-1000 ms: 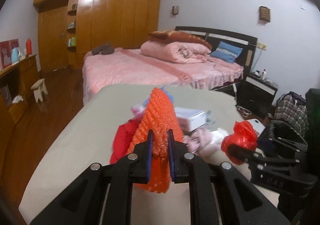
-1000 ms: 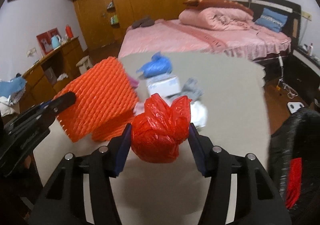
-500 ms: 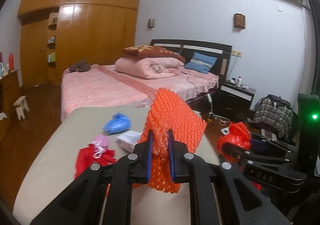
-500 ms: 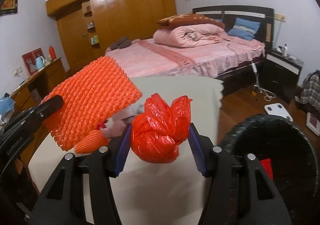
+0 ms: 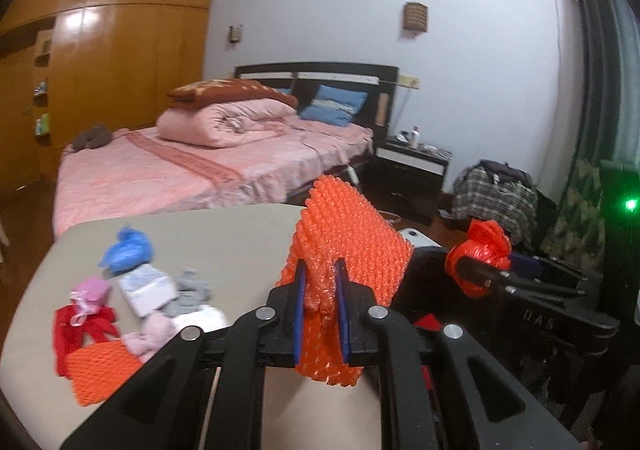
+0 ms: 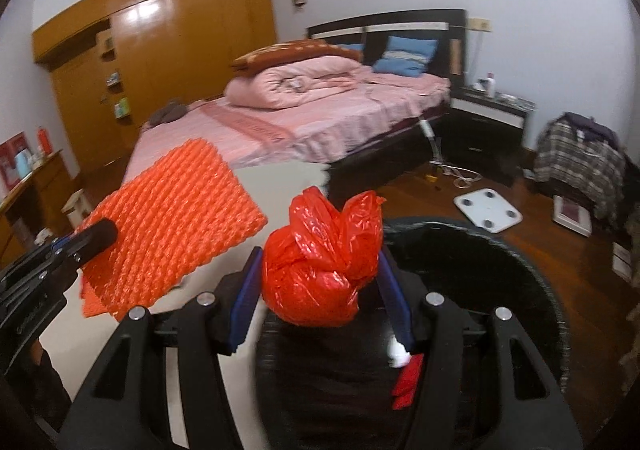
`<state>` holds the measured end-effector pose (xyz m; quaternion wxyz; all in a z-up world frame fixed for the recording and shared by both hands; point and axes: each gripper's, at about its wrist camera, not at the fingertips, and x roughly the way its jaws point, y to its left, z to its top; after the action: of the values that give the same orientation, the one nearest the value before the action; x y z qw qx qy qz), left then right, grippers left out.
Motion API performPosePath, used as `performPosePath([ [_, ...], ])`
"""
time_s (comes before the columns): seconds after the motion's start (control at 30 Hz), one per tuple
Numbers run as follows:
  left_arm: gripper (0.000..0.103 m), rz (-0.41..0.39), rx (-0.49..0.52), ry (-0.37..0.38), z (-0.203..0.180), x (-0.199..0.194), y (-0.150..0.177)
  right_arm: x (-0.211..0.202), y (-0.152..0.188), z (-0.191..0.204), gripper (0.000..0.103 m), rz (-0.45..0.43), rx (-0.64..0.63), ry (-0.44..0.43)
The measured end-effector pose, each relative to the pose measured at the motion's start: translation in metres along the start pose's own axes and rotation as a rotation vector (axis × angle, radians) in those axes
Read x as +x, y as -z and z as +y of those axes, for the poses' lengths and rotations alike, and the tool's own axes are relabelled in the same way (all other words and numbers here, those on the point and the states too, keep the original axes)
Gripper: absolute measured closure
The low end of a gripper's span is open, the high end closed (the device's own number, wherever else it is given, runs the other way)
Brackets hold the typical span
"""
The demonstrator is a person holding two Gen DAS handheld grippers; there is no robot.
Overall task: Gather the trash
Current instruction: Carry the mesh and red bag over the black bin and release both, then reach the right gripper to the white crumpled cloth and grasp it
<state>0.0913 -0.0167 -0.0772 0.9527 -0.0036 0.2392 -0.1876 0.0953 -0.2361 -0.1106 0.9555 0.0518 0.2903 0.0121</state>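
Observation:
My left gripper (image 5: 320, 270) is shut on a sheet of orange foam netting (image 5: 352, 250), held above the right end of the beige table (image 5: 224, 234). In the right wrist view the same orange foam netting (image 6: 172, 226) hangs at the left in the left gripper (image 6: 96, 236). My right gripper (image 6: 320, 278) is shut on a knotted red plastic bag (image 6: 320, 266), right above the open black bin (image 6: 500, 282). That red bag (image 5: 480, 254) also shows at the right of the left wrist view. Red and white scraps (image 6: 408, 374) lie inside the bin.
On the table lie a blue bag (image 5: 128, 250), a small white box (image 5: 148, 286), pink and red scraps (image 5: 86, 310), tissues and another orange net (image 5: 104, 370). Behind stand a pink bed (image 5: 192, 158), a nightstand (image 5: 412, 166) and a white scale (image 6: 488, 210) on the wooden floor.
Both grippers have swung right from over the table's pile toward the black bin, each still holding its item. The bin has come under the red bag.

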Motion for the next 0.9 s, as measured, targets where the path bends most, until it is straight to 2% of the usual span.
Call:
performPosePath([
  [0.2, 0.09, 0.041, 0.043, 0.076, -0.039, 0.028, 0.0, -0.003, 0.008, -0.051, 0.048, -0.002, 0.048, 0.097],
  [0.43, 0.088, 0.092, 0.061, 0.167, -0.082, 0.06, 0.0, -0.002, 0.015, -0.09, 0.044, 0.005, 0.088, 0.177],
  [0.47, 0.084, 0.096, 0.06, 0.177, -0.084, 0.062, 0.001, -0.003, 0.017, -0.095, 0.044, 0.005, 0.093, 0.19],
  [0.5, 0.071, 0.107, 0.058, 0.202, -0.088, 0.066, 0.002, -0.003, 0.018, -0.1, 0.041, 0.006, 0.097, 0.203],
  [0.57, 0.058, 0.11, 0.053, 0.22, -0.092, 0.071, 0.003, -0.003, 0.02, -0.106, 0.034, 0.008, 0.103, 0.222],
  [0.63, 0.053, 0.102, 0.055, 0.223, -0.092, 0.07, 0.003, -0.008, 0.023, -0.107, 0.021, -0.003, 0.108, 0.243],
  [0.73, 0.044, 0.086, 0.064, 0.189, -0.086, 0.064, 0.004, -0.011, 0.022, -0.106, 0.009, -0.022, 0.108, 0.255],
  [0.8, 0.033, 0.068, 0.067, 0.156, -0.077, 0.059, 0.004, -0.012, 0.021, -0.101, 0.007, -0.026, 0.107, 0.243],
  [0.9, 0.027, 0.041, 0.062, 0.086, -0.055, 0.045, 0.004, -0.01, 0.018, -0.088, 0.006, -0.027, 0.103, 0.213],
])
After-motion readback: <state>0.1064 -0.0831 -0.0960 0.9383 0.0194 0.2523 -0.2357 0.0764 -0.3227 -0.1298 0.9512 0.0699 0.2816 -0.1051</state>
